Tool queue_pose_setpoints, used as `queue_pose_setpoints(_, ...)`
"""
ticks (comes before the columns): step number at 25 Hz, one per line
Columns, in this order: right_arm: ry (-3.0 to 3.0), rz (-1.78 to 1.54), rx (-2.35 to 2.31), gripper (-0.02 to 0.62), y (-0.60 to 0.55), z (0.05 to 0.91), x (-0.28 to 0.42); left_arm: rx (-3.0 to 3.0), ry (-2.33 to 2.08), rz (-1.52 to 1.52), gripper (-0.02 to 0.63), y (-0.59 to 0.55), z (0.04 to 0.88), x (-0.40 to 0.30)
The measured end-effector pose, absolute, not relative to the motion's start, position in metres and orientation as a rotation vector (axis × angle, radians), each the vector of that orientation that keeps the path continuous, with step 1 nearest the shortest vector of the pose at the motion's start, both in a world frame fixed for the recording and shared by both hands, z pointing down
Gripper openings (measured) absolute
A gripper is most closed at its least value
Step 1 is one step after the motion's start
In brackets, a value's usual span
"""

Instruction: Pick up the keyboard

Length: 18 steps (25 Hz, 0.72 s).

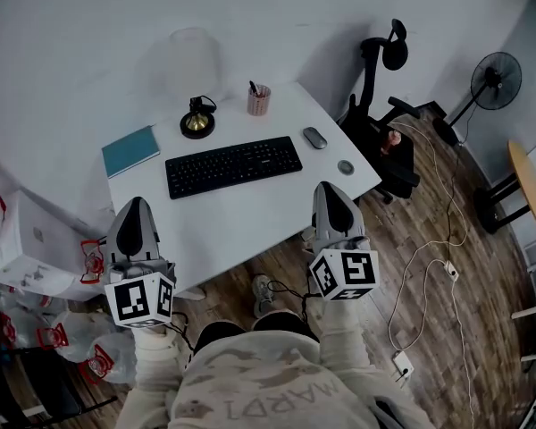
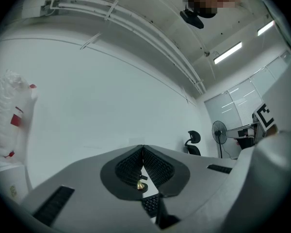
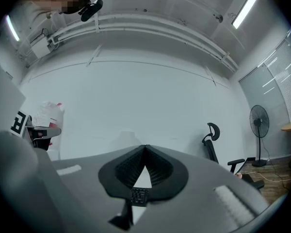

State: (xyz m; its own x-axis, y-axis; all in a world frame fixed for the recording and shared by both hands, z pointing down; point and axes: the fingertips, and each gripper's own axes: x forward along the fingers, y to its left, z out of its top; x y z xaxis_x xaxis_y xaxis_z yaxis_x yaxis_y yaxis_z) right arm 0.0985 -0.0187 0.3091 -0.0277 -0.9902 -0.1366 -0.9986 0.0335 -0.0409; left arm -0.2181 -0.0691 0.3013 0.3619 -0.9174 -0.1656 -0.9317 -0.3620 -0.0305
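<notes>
Left hand-held gripper (image 1: 137, 204) and right hand-held gripper (image 1: 327, 189) (both shut, empty) hover before keyboard (image 1: 233, 165).

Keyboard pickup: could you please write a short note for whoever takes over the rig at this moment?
Left gripper: shut, empty, by the near-left edge of the white desk, not touching the keyboard.
Right gripper: shut, empty, by the near-right edge, also clear of it.
Keyboard: lies flat mid-desk, with the mouse to its right and the teal notebook to its left.
Done: nothing gripped yet.
Left: probably open both jaws, reach the keyboard's ends, grip, lift.
</notes>
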Motion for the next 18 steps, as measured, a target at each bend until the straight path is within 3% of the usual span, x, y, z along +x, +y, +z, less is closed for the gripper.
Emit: queue_pose_setpoints(18, 2.307, 0.060, -1.979, 0.011, -0.164, 0.314, 0.164, -2.388, 1.867, 0.131, 0.006, -0.172, 0.307, -0.165)
